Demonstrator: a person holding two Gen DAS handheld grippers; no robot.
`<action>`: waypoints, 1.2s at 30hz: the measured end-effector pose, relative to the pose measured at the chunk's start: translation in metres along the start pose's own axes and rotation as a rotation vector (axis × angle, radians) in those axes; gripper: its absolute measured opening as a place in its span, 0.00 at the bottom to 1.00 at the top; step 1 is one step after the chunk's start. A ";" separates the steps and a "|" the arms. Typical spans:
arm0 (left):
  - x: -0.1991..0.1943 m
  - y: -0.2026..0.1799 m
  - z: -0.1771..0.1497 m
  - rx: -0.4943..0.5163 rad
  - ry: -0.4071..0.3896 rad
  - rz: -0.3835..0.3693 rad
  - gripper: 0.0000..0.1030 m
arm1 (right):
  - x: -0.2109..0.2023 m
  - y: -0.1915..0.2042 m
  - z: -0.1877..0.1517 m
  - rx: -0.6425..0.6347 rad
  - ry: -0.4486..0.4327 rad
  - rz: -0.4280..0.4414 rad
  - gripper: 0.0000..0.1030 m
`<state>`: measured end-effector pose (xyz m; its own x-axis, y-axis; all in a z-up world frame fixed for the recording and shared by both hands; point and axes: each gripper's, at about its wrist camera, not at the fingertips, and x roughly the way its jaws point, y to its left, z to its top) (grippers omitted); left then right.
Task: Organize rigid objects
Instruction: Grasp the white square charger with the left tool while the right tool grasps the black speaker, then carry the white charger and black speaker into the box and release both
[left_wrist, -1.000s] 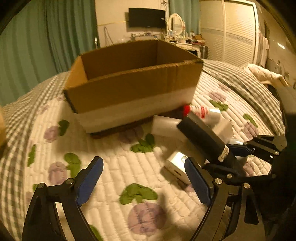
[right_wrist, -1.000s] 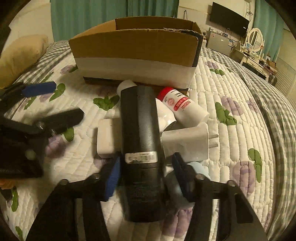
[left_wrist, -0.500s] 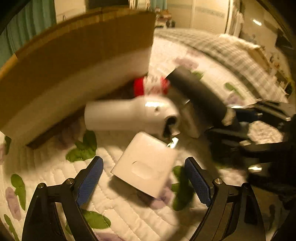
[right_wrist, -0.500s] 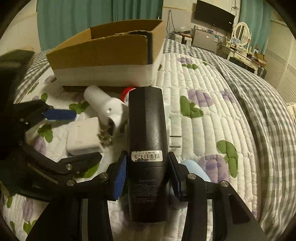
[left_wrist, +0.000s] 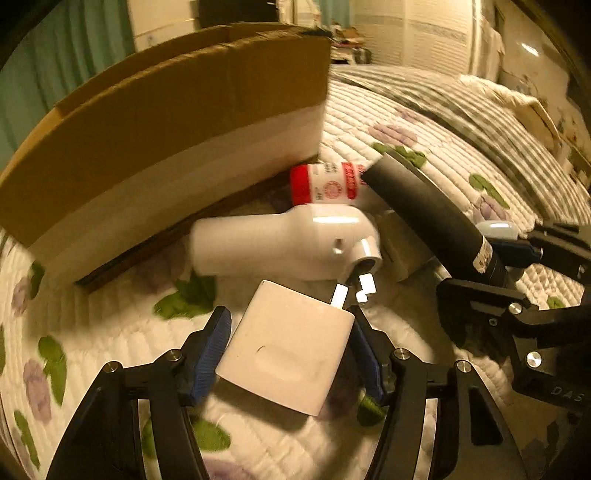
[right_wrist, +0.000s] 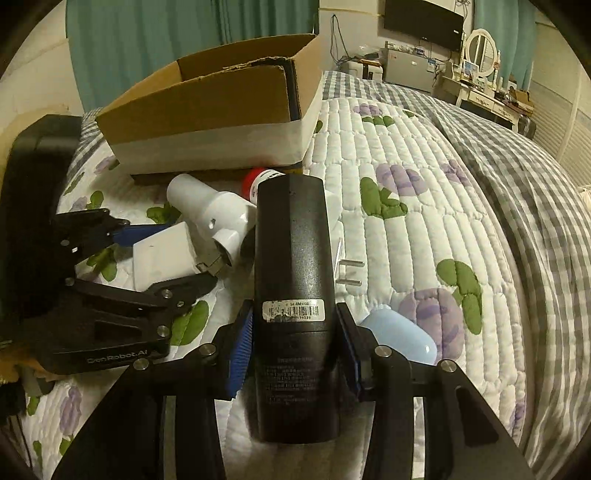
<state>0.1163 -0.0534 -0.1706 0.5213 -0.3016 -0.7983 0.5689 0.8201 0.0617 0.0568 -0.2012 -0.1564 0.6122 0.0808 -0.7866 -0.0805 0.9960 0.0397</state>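
While both grippers work over the quilted bedspread (right_wrist: 417, 236), the right gripper (right_wrist: 293, 343) is pinching a black remote-shaped bar (right_wrist: 291, 266) near its labelled end, both blue pads pressed against its sides; the bar points toward 12 o'clock in the right wrist view, lifted above the other items. From the left wrist view the same bar (left_wrist: 428, 210) runs from 12 toward 3 o'clock, its lower end inside that gripper (left_wrist: 495, 258).

The left gripper (left_wrist: 288, 350) straddles a white square charger (left_wrist: 288, 347), prongs toward 1 o'clock. Its right pad touches the charger's edge; its left pad sits just beside the opposite edge, and contact there cannot be confirmed, so whether the grip is closed cannot be told. In the right wrist view that charger (right_wrist: 162, 254) lies at 9 o'clock of the bar.

A white angled plastic piece (left_wrist: 284, 247) lies just beyond the charger at 12 o'clock, its short end near the prongs. A red-capped white bottle (left_wrist: 325, 184) lies behind it, close to the cardboard box (left_wrist: 166, 122), which occupies the 11 o'clock area, open side up. A pale blue rounded object (right_wrist: 400, 336) rests on the quilt at 3 o'clock of the right gripper. A second white adapter's two prongs (right_wrist: 349, 271) show beside the bar at 3 o'clock
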 end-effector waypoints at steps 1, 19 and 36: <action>-0.006 0.006 -0.004 -0.024 -0.005 0.003 0.62 | 0.000 0.001 0.000 0.005 0.000 0.000 0.41; -0.121 0.031 -0.042 -0.222 -0.161 0.107 0.62 | -0.056 0.042 -0.005 0.000 -0.107 0.013 0.41; -0.191 0.027 -0.029 -0.253 -0.321 0.145 0.62 | -0.141 0.073 0.004 -0.043 -0.279 -0.032 0.41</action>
<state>0.0140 0.0405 -0.0339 0.7787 -0.2775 -0.5626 0.3223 0.9464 -0.0207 -0.0322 -0.1392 -0.0401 0.8072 0.0633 -0.5869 -0.0877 0.9961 -0.0132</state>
